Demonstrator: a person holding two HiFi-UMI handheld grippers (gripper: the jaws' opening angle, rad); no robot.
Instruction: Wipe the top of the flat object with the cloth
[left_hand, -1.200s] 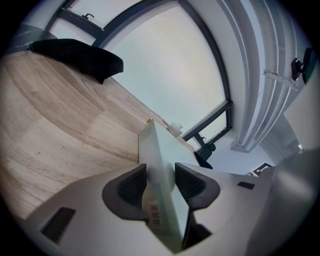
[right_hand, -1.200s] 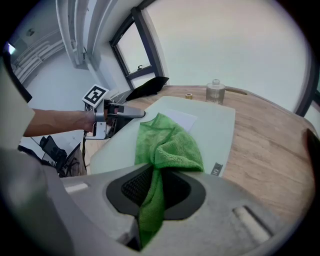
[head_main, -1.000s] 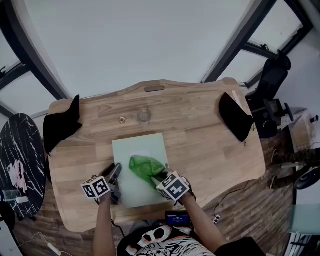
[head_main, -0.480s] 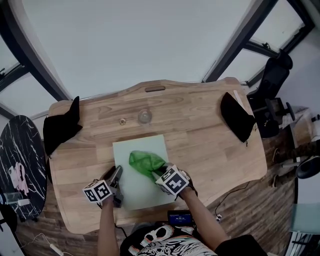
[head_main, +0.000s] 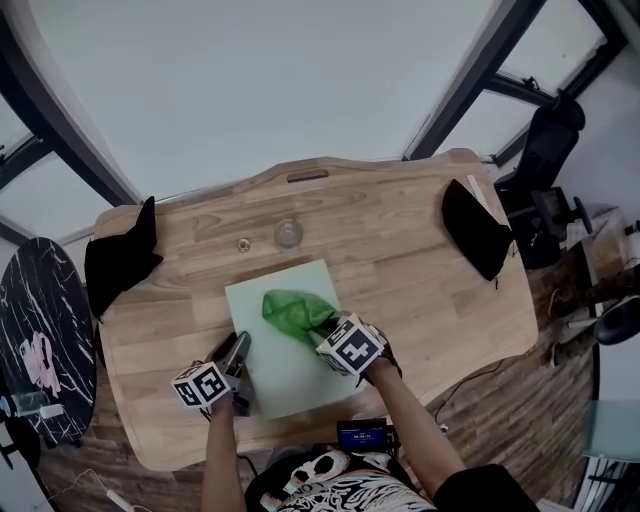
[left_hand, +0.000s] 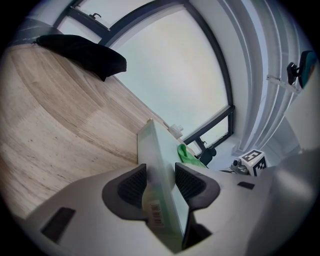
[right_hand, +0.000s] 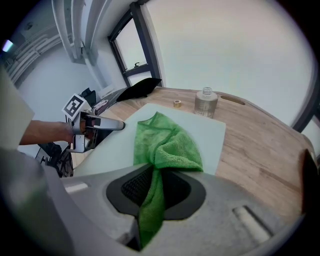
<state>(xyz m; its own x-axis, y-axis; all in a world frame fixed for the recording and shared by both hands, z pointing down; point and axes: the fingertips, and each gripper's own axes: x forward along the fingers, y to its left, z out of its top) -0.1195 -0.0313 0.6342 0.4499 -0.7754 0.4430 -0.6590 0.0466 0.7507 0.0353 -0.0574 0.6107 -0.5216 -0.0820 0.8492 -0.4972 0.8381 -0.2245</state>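
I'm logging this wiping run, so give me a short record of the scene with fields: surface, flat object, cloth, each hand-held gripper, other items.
surface: wooden table
flat object: pale green board, on the table
cloth: green cloth, on the board's top
left hand-held gripper: shut on the board's edge
right hand-held gripper: shut on the cloth
other: clear bottle beyond the board

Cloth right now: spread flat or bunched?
Bunched. The cloth lies in rumpled folds on the board, with one end pinched in the right hand-held gripper.
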